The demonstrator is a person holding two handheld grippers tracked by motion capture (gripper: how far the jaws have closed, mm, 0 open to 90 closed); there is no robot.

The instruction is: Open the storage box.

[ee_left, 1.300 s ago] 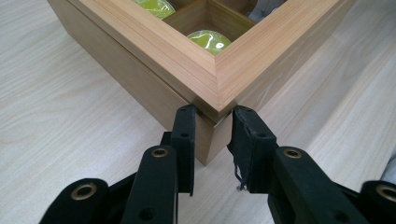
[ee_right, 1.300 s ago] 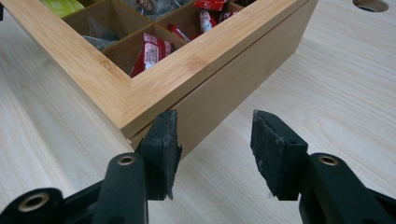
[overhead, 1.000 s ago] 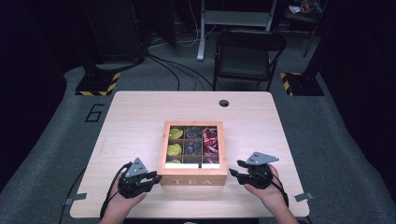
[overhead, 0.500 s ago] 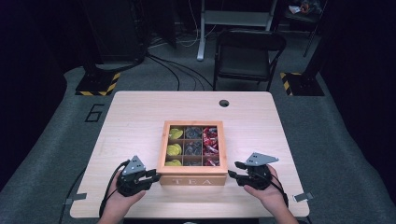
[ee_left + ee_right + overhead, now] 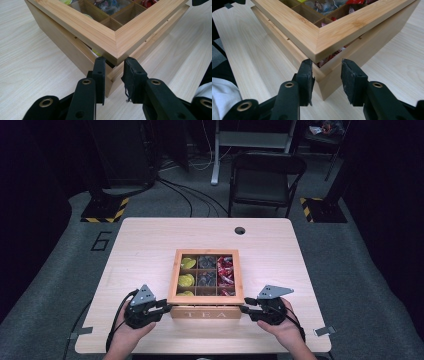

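A wooden tea box (image 5: 205, 312) marked TEA stands mid-table, and its windowed lid (image 5: 173, 279) is raised a crack at the front. Yellow, grey and red tea bags lie in its compartments. My left gripper (image 5: 164, 306) is at the front left corner. In the left gripper view its jaws (image 5: 115, 65) sit on the two sides of the lid's corner (image 5: 116, 42), with the pads against the wood. My right gripper (image 5: 246, 306) is at the front right corner. Its jaws (image 5: 325, 67) have just been closing around the lid's corner (image 5: 319, 42), with a gap still at the right pad (image 5: 348, 72).
The pale wooden table (image 5: 145, 245) has a cable hole (image 5: 240, 230) at the back. A folding chair (image 5: 262, 175) stands behind it. The person's hands (image 5: 280, 330) rest near the table's front edge. Cables trail from both grippers off that edge.
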